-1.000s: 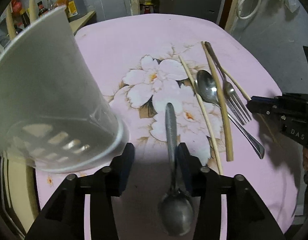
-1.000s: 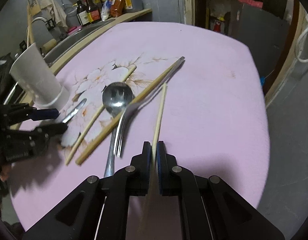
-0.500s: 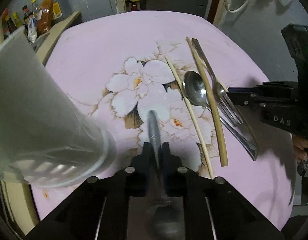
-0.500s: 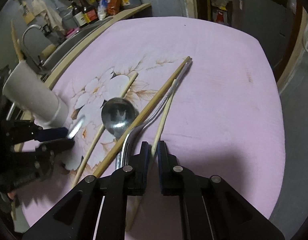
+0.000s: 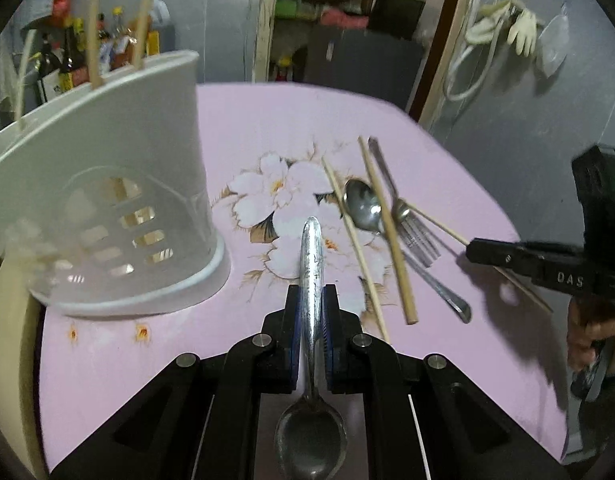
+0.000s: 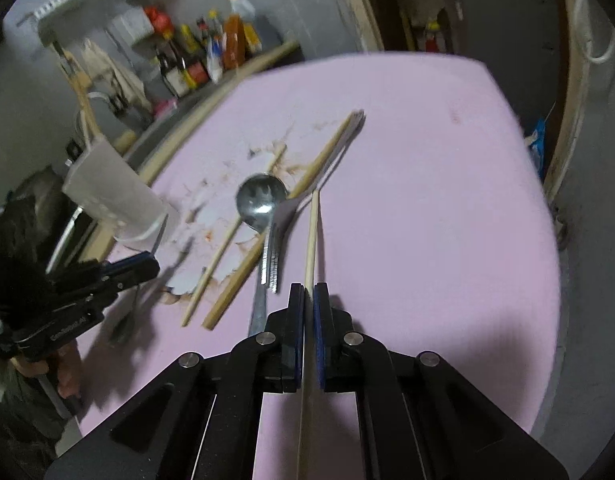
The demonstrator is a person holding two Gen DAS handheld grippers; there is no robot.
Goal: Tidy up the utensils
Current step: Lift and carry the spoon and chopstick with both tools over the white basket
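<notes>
Beside the chopstick-filled holder [image 5: 107, 216], left tool [image 5: 311, 300] clamps a spoon [image 5: 311, 360], right tool [image 6: 306, 300] a chopstick [image 6: 312, 236].

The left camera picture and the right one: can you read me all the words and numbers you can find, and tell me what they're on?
"DAS": white letters on the black body of the right tool.
White lettering on the left tool: too blurred to read.
Labels on the bottles behind the table: too small and blurred to read.
No writing shows on the white utensil holder, the held spoon or the held chopstick.

Grey walls [image 5: 487, 128]; open doorway [image 5: 347, 20]; pink floral tablecloth [image 5: 267, 128]
</notes>
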